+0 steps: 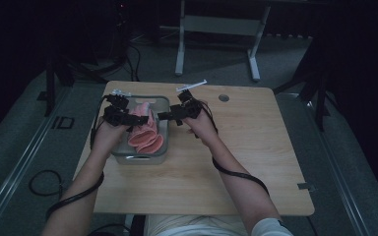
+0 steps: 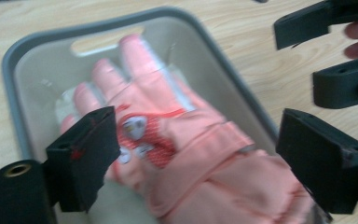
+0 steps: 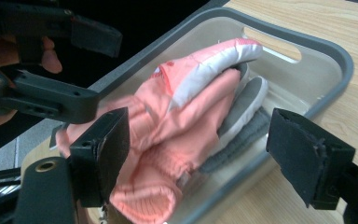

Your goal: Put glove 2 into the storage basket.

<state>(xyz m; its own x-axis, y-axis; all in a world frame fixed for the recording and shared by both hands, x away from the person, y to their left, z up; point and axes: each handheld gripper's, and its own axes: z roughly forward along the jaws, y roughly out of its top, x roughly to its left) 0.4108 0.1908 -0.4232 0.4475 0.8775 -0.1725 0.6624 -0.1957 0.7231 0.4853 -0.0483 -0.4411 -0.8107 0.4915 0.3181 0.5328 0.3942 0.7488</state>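
Both grippers, left gripper (image 1: 128, 119) and right gripper (image 1: 163, 116), are black with blocky square pads, trailing black cables; forearms bare.

Dim and underexposed from above, surroundings near black. Brighter, evenly lit close up; motion blur, perhaps, smearing the pink glove (image 2: 186, 154). No harsh glare.

Pink gloves (image 2: 186, 154) blurred and cut off at the lower edge; bin (image 2: 14, 56) floor largely hidden beneath them.

Dim room, grey floor (image 1: 24, 162), wooden table (image 1: 256, 147), metal stand (image 1: 219, 24) behind
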